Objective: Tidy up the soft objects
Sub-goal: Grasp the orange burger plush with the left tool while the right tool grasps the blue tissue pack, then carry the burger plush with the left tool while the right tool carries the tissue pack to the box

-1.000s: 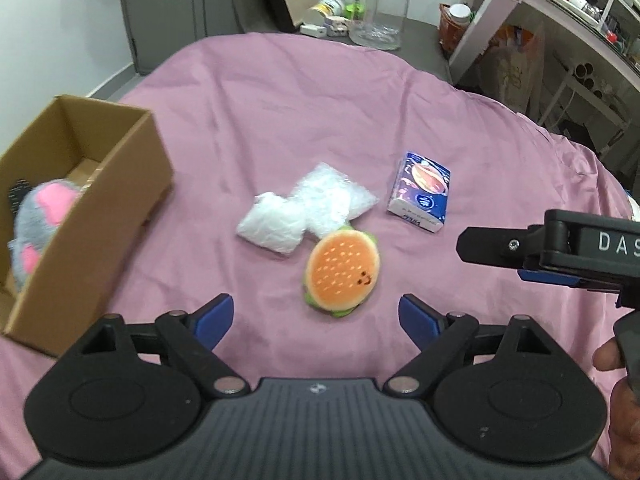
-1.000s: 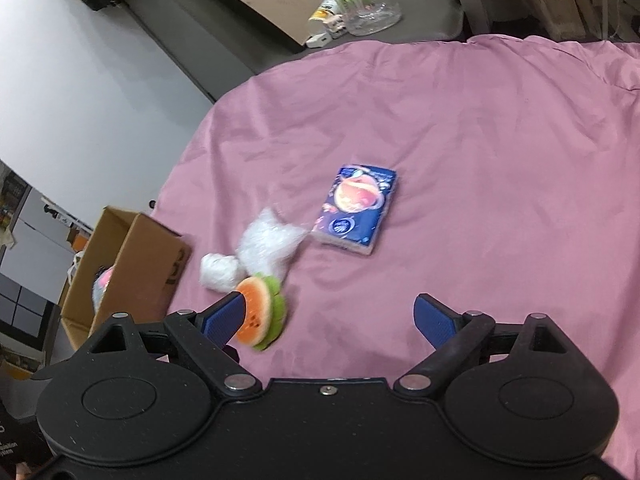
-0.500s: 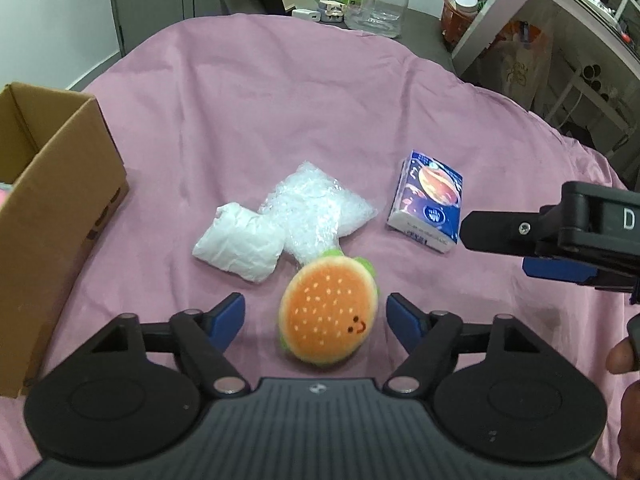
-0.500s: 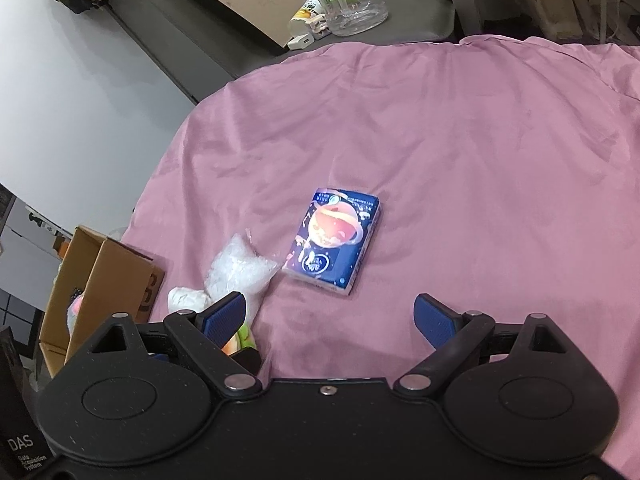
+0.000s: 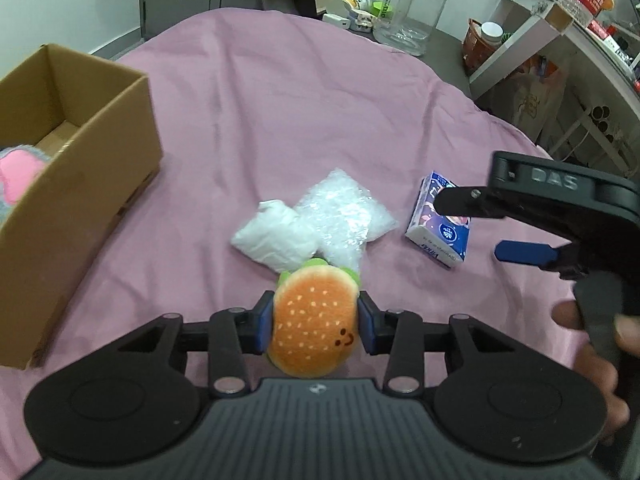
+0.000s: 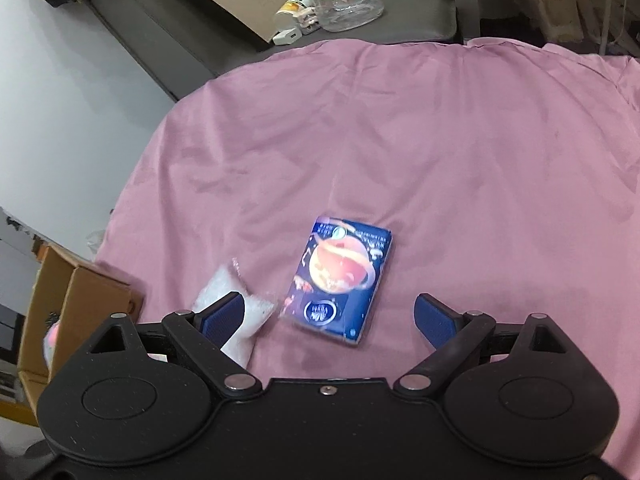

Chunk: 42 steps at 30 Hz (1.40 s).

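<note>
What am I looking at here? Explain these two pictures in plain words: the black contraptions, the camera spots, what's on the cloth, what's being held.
No robot: a person holds a two-finger gripper in each hand, with a camera on each looking forward along its fingers.

The left gripper's view shows its blue pads pressed on both sides of a burger toy. The right gripper also shows in this view, at the right.

The right gripper's own view shows it open, holding nothing, over a blue tissue pack.

On the pink cloth also lie a white pouch and a clear plastic bag. A cardboard box at the left holds a pink and grey plush.
</note>
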Each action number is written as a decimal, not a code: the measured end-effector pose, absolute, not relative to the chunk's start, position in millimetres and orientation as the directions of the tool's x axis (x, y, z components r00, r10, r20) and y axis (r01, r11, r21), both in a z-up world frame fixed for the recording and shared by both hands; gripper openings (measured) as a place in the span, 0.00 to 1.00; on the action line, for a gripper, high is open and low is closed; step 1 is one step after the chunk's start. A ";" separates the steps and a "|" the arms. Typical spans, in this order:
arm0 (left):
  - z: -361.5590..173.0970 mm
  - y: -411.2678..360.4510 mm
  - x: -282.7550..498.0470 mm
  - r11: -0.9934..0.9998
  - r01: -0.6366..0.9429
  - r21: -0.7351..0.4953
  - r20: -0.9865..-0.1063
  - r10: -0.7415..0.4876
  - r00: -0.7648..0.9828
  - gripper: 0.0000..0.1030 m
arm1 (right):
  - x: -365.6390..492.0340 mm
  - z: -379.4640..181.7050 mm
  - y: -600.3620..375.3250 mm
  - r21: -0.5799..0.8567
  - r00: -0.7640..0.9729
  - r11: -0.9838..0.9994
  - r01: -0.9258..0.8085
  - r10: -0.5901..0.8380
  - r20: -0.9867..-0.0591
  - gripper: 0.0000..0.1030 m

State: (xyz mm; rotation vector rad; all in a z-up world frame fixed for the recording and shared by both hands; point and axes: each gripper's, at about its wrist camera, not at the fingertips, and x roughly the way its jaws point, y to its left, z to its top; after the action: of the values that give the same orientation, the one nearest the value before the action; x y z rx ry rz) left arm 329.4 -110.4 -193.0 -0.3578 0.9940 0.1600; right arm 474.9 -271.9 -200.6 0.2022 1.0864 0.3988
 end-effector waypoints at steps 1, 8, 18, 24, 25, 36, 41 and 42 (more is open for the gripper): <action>-191.6 -108.8 327.5 0.929 -0.296 -0.224 -0.840 -0.029 0.542 0.40 | 476.2 -200.7 -268.5 0.340 0.402 0.914 -0.222 0.403 -0.822 0.90; -180.4 -90.6 310.9 0.919 -0.326 -0.220 -0.836 -0.006 0.549 0.40 | 483.2 -207.7 -244.7 0.274 0.382 0.938 -0.211 0.337 -0.861 0.89; -158.6 -71.5 283.9 0.915 -0.340 -0.217 -0.822 0.017 0.570 0.40 | 465.6 -196.3 -237.0 0.214 0.369 0.959 -0.188 0.270 -0.889 0.53; -140.7 -62.2 263.6 0.910 -0.349 -0.225 -0.804 0.029 0.594 0.40 | 436.9 -171.4 -236.2 0.227 0.386 0.952 -0.207 0.292 -0.875 0.52; -137.7 -60.7 259.5 0.909 -0.350 -0.225 -0.802 0.031 0.597 0.40 | 431.6 -167.4 -235.3 0.231 0.387 0.950 -0.208 0.297 -0.873 0.52; -105.5 -35.7 213.4 0.899 -0.386 -0.206 -0.784 0.084 0.615 0.40 | 370.7 -121.4 -200.4 0.261 0.403 0.916 -0.305 0.372 -0.836 0.52; -95.0 -23.9 193.1 0.891 -0.403 -0.206 -0.777 0.101 0.621 0.40 | 346.4 -101.5 -183.1 0.262 0.407 0.899 -0.352 0.399 -0.822 0.52; -92.9 -22.1 189.2 0.892 -0.404 -0.205 -0.776 0.104 0.622 0.40 | 341.6 -98.1 -180.2 0.261 0.408 0.896 -0.360 0.403 -0.820 0.52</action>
State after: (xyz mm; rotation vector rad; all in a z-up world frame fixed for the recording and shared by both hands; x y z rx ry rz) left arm 189.2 -22.1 -92.9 -0.3810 0.8544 0.2997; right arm 341.6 -180.2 -98.1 0.0453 1.0459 0.4810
